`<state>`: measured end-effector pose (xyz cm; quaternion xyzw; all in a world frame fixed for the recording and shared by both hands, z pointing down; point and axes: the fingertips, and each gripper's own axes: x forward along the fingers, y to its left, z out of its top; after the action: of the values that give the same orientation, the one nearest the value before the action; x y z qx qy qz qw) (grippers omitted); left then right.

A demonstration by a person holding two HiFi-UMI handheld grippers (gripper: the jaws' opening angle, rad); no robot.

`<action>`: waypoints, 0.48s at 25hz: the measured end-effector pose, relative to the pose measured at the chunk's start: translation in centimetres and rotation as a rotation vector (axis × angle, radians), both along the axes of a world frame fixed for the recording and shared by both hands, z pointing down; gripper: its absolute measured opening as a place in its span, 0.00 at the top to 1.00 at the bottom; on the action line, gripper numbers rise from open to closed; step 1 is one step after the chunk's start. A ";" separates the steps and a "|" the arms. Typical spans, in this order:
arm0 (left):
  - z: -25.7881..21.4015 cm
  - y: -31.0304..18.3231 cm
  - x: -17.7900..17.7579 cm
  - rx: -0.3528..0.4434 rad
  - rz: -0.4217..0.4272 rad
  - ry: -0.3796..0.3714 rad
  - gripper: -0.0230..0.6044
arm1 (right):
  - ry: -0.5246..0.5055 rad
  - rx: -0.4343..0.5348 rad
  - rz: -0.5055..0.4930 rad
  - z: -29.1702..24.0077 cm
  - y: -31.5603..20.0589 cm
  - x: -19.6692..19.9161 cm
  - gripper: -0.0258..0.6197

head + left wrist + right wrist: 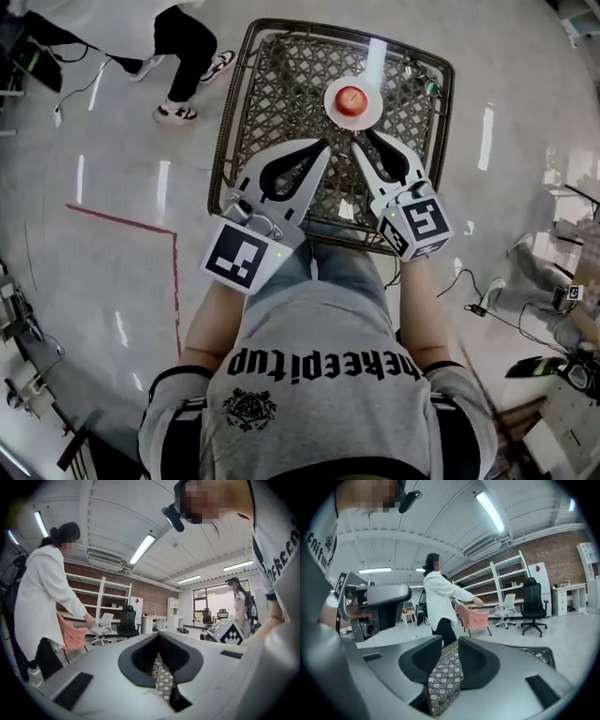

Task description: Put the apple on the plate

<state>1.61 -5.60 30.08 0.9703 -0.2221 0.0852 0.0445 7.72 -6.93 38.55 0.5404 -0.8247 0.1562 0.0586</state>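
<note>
My left claw is hovering closed and empty over the lattice-topped desk. Just beyond both claw tips, the red apple is sitting on the white plate. My right claw is hanging slightly open, gripping nothing.

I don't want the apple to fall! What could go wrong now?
The right gripper has its tips close to the plate; a stray swing might nudge it. The apple is round and the plate small, so a bump to the woven table could roll it off.
</note>
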 end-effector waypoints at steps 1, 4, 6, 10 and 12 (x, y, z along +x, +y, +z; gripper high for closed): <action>-0.3 0.2 0.1 0.004 0.012 0.002 0.90 | -0.005 0.011 0.003 -0.8 0.3 -0.2 0.81; -1.0 0.9 0.4 0.020 0.051 0.010 0.90 | -0.020 0.045 0.020 -3.1 1.5 -0.4 0.83; -1.3 1.3 0.9 0.027 0.080 0.017 0.90 | -0.024 0.065 0.038 -4.2 2.0 -0.2 0.84; -1.9 1.7 1.8 0.042 0.135 0.041 0.90 | -0.019 0.097 0.078 -6.3 2.9 0.4 0.88; -2.2 2.1 1.9 0.042 0.156 0.051 0.90 | -0.016 0.110 0.090 -7.1 3.5 0.3 0.89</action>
<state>3.55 -3.52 27.88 0.9872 -0.1465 0.0590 0.0230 8.01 -3.43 31.45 0.5780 -0.8074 0.1176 0.0151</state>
